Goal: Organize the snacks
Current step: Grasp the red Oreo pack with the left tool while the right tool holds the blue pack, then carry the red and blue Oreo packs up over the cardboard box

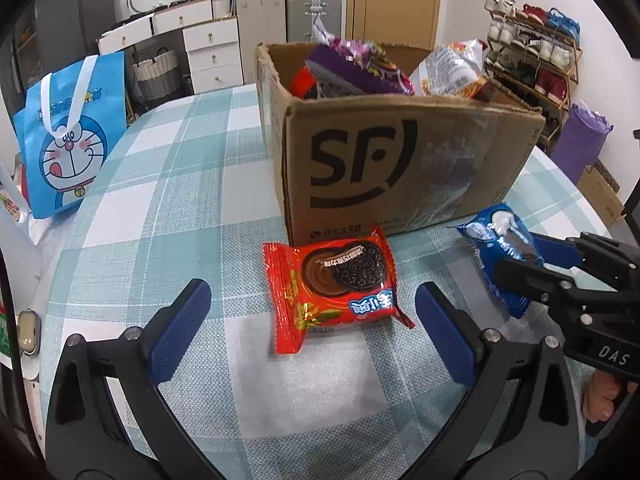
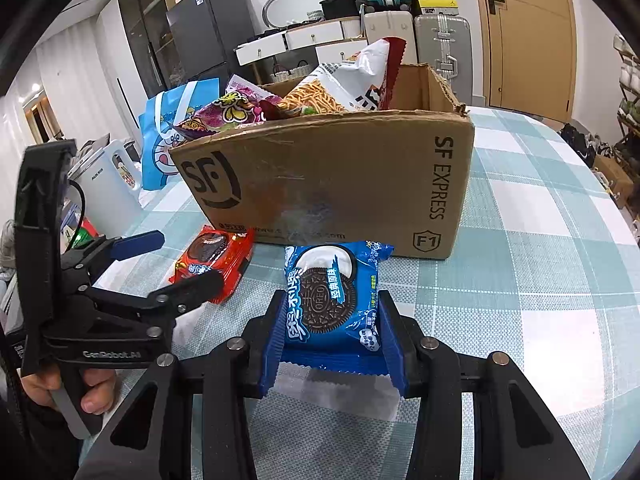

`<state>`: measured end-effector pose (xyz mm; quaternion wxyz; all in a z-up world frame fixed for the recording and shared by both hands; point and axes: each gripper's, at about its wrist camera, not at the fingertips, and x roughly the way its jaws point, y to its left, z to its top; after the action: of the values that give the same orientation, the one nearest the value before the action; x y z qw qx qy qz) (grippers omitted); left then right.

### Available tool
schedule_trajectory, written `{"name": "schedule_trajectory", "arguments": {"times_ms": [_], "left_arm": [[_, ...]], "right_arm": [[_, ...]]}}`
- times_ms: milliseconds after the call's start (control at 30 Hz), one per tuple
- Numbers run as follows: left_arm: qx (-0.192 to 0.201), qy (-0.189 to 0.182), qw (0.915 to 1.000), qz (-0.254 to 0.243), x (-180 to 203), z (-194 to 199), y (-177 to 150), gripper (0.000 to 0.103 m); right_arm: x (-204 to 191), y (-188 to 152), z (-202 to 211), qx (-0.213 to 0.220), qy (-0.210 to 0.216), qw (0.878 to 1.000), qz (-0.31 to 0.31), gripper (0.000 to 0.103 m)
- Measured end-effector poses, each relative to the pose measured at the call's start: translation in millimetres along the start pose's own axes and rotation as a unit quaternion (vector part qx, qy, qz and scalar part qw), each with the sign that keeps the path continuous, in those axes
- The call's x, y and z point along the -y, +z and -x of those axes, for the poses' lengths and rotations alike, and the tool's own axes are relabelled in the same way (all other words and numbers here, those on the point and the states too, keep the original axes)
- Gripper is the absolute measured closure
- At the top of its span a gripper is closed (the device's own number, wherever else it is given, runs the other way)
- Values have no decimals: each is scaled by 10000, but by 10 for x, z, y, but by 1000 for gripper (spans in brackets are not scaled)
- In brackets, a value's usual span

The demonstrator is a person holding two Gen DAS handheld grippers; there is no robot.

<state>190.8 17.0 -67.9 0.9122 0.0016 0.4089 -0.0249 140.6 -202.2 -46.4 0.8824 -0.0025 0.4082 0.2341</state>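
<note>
A red Oreo packet (image 1: 334,286) lies flat on the checked tablecloth in front of the cardboard SF box (image 1: 400,160). My left gripper (image 1: 312,320) is open, its blue pads on either side of the red packet, low over the table. My right gripper (image 2: 332,332) is shut on a blue Oreo packet (image 2: 334,300), holding it by its near end just in front of the box (image 2: 340,184). In the left wrist view the blue packet (image 1: 496,244) and right gripper (image 1: 532,258) show at right. The red packet (image 2: 212,258) and left gripper (image 2: 176,260) show at left in the right wrist view.
The box holds several snack bags, purple (image 1: 360,68) and white noodle (image 2: 340,84). A blue Doraemon bag (image 1: 68,136) stands at the table's left edge. Drawers, suitcases, a door and a shoe rack (image 1: 532,52) stand behind the table.
</note>
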Motion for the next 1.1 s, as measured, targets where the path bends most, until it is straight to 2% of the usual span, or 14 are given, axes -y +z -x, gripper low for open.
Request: {"name": "schedule_trajectory", "arguments": {"times_ms": [167, 267, 367, 433, 567, 1100], "left_arm": [[-95, -58, 9999, -2, 0, -63, -5, 2], [-148, -86, 9999, -23, -5, -101, 0, 8], [-251, -145, 9996, 51, -45, -149, 0, 23], [-286, -242, 9993, 91, -78, -164, 2, 37], [-257, -347, 9990, 100, -113, -167, 1, 53], [-42, -402, 9992, 66, -55, -32, -41, 56]], "right_arm": [[2, 2, -6, 1, -18, 10000, 21, 59], [-1, -2, -7, -9, -24, 10000, 14, 59], [-5, 0, -1, -11, -21, 10000, 25, 59], [0, -1, 1, -12, -14, 10000, 25, 59], [12, 0, -5, -31, 6, 10000, -9, 59], [18, -6, 16, 52, 33, 10000, 21, 59]]}}
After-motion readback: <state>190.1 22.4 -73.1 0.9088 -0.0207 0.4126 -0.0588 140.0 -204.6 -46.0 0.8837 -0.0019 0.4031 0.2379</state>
